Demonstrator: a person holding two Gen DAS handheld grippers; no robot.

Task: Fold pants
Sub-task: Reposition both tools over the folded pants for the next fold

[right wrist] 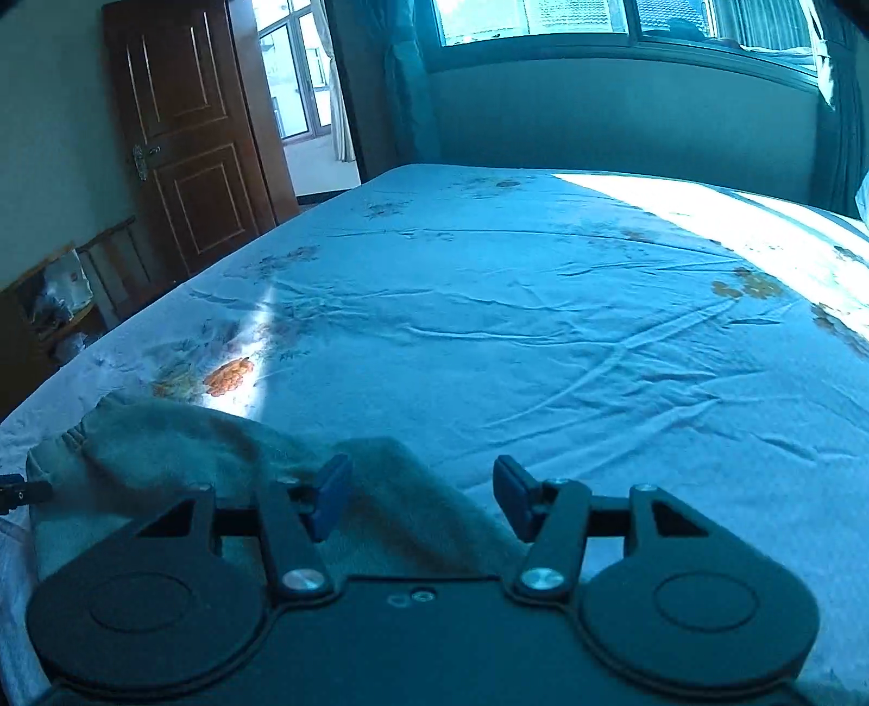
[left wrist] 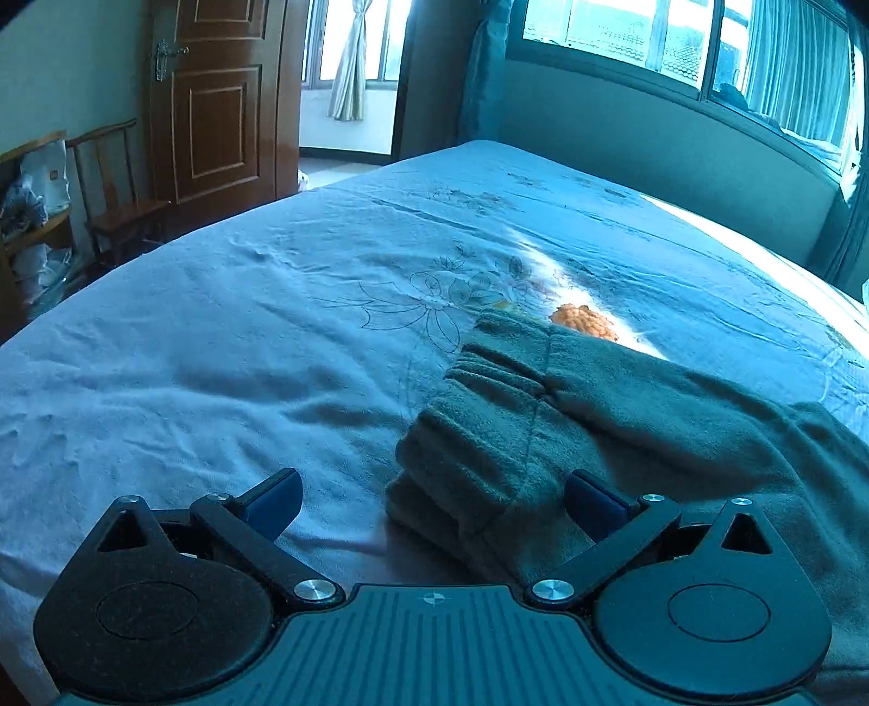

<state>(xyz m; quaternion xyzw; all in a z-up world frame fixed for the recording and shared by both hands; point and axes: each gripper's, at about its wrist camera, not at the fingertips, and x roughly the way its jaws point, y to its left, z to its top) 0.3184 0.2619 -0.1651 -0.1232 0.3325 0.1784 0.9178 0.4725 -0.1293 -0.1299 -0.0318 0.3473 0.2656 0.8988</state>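
Pants (left wrist: 570,423) are seen lying on the bed (left wrist: 190,353), soft grey-green fleece, bunched and partly doubled over, the ribbed waistband toward the far side. Fabric is judged light, limp and non-slippery; it will sag wherever unsupported, so hold is best taken at the thick waistband edge or at a doubled fold, one gripper to each corner. Left gripper (left wrist: 432,502) is held wide apart just above the near fold, nothing pinched. Right gripper (right wrist: 421,497) is parted about halfway over the other end of the cloth, also empty. Beyond, the wrinkled sheet shows a printed orange flower (left wrist: 584,320) just past the waistband. Farther off, a wooden chair (left wrist: 117,190), a brown door (left wrist: 217,98) and a window (left wrist: 679,38) are noted; nothing obstructs the work.
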